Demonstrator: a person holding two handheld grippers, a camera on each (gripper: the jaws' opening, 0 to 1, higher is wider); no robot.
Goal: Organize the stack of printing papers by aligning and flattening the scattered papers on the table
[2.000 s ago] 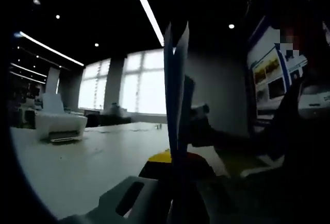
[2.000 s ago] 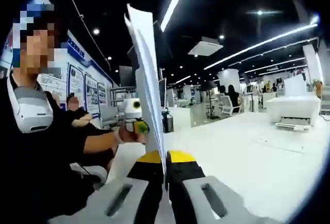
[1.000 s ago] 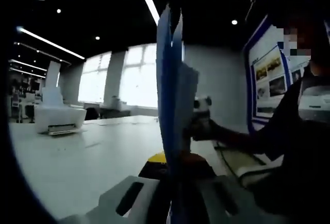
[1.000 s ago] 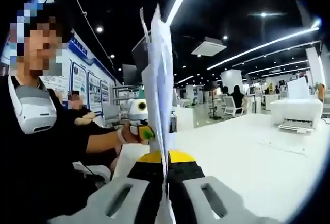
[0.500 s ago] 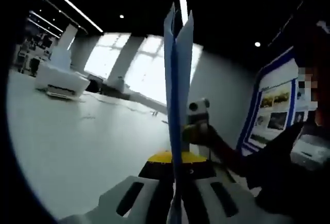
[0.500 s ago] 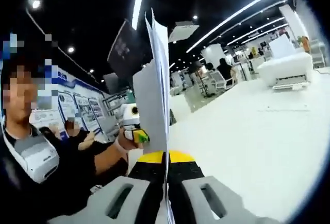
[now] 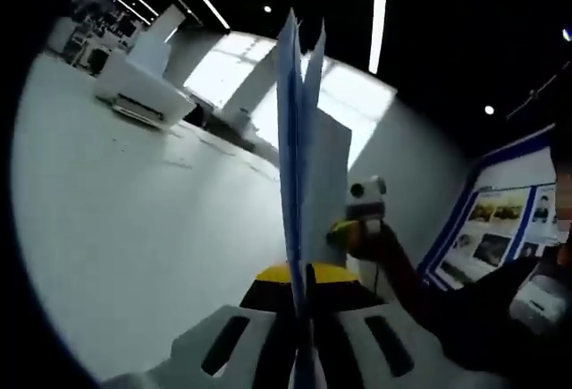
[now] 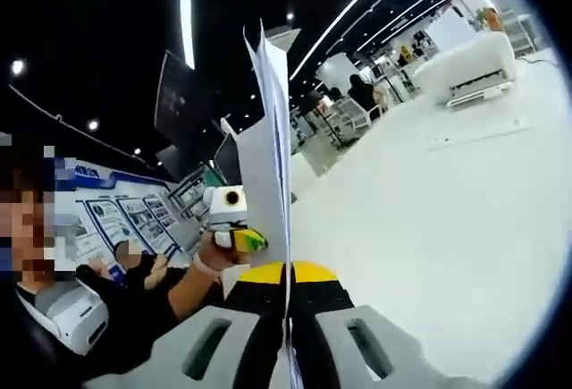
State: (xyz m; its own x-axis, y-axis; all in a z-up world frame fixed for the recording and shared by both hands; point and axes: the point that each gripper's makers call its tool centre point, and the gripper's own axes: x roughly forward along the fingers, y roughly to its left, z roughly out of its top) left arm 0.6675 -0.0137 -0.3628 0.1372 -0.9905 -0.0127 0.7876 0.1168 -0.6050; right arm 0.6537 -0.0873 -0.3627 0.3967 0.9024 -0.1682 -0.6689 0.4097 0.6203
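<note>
A stack of white printing papers (image 7: 304, 174) stands on edge above the white table (image 7: 125, 228), seen edge-on. My left gripper (image 7: 304, 295) is shut on one end of the stack. The same papers (image 8: 268, 156) rise from my right gripper (image 8: 288, 298), which is shut on the other end. The sheets fan apart slightly at the top edge. In the left gripper view the right gripper (image 7: 362, 215) shows beyond the papers, held by a hand. In the right gripper view the left gripper (image 8: 231, 224) shows behind the stack, also in a hand.
A white printer (image 7: 143, 89) sits far back on the table, also seen as a printer (image 8: 465, 71) in the right gripper view. Wide bare tabletop (image 8: 429, 219) lies beside the papers. The person's dark sleeve (image 7: 500, 317) and posters (image 8: 98, 219) on the wall lie to one side.
Both views have rolled and tilted, so the table now slopes across each picture. The papers stay clamped between the two grippers, upright on edge.
</note>
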